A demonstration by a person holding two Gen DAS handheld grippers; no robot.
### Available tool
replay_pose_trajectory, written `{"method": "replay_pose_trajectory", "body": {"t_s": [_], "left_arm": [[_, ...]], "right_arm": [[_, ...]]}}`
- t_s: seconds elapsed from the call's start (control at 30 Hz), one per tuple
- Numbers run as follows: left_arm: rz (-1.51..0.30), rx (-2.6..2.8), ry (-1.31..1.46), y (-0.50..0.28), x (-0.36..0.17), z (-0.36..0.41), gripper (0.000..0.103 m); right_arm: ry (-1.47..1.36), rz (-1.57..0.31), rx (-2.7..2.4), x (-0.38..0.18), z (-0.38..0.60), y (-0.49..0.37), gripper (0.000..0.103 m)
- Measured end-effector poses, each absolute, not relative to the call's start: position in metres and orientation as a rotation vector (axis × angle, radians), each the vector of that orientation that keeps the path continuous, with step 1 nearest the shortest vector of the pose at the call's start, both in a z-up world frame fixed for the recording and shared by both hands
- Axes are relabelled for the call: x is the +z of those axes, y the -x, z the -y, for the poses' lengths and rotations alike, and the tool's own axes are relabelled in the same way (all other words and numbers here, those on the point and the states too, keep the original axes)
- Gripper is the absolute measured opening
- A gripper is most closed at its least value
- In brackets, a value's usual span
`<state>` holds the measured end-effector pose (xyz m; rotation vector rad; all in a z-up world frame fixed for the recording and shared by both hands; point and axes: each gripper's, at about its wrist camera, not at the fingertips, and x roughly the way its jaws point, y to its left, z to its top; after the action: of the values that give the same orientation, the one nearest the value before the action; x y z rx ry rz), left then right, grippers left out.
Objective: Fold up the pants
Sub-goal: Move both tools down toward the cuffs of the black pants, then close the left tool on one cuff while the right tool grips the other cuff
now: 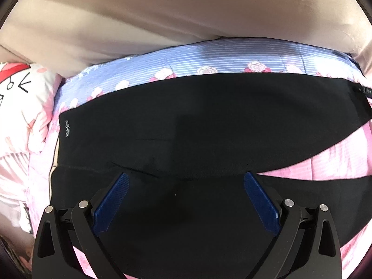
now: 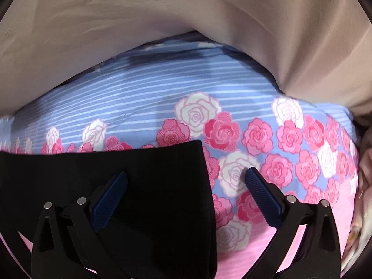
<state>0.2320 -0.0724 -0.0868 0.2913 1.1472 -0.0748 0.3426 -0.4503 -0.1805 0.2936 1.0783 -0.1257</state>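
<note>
Black pants [image 1: 204, 121] lie flat across a bed, with a small silver logo near their left edge. The two legs part at the right, with pink sheet showing between them. My left gripper [image 1: 186, 176] is open above the near part of the pants, holding nothing. In the right wrist view one end of the pants [image 2: 116, 162] lies on the bed, its right edge straight. My right gripper [image 2: 186, 174] is open over that edge: the left finger is above black cloth, the right finger above the rose sheet.
The bed sheet [image 2: 144, 97] is blue-striped at the back, with pink and white roses, and pink in front. A beige cover or pillow [image 1: 186, 11] rises behind it. A white and red cartoon-print cushion [image 1: 18, 88] lies at the left.
</note>
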Motion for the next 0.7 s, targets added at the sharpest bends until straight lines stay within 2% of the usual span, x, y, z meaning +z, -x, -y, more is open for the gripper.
{"method": "replay_pose_trajectory", "body": {"t_s": [0.1, 0.17, 0.2, 0.23, 0.3, 0.53, 0.7], "left_arm": [[-1.150, -0.054, -0.268, -0.242, -0.091, 0.060, 0.098], [-1.157, -0.019, -0.232, -0.256, -0.092, 0.039, 0.098], [-1.159, -0.009, -0.216, -0.262, -0.092, 0.029, 0.098], [-1.159, 0.015, -0.196, -0.275, -0.093, 0.011, 0.098], [-1.147, 0.094, -0.167, -0.304, -0.094, -0.029, 0.098], [-1.162, 0.280, -0.157, -0.419, -0.118, -0.186, 0.098], [-1.218, 0.245, -0.133, -0.463, -0.150, -0.241, 0.096]], "right_arm": [[-0.291, -1.101, -0.132, -0.180, 0.451, -0.343, 0.098], [-0.282, -1.091, -0.122, -0.175, 0.443, -0.339, 0.084], [-0.260, -1.071, -0.101, -0.170, 0.438, -0.338, 0.056], [-0.272, -1.066, -0.063, -0.167, 0.430, -0.341, 0.040], [-0.261, -1.078, -0.054, -0.163, 0.422, -0.344, 0.029], [-0.286, -1.109, -0.078, -0.163, 0.431, -0.351, 0.029], [-0.313, -1.119, -0.099, -0.160, 0.427, -0.359, 0.030]]}}
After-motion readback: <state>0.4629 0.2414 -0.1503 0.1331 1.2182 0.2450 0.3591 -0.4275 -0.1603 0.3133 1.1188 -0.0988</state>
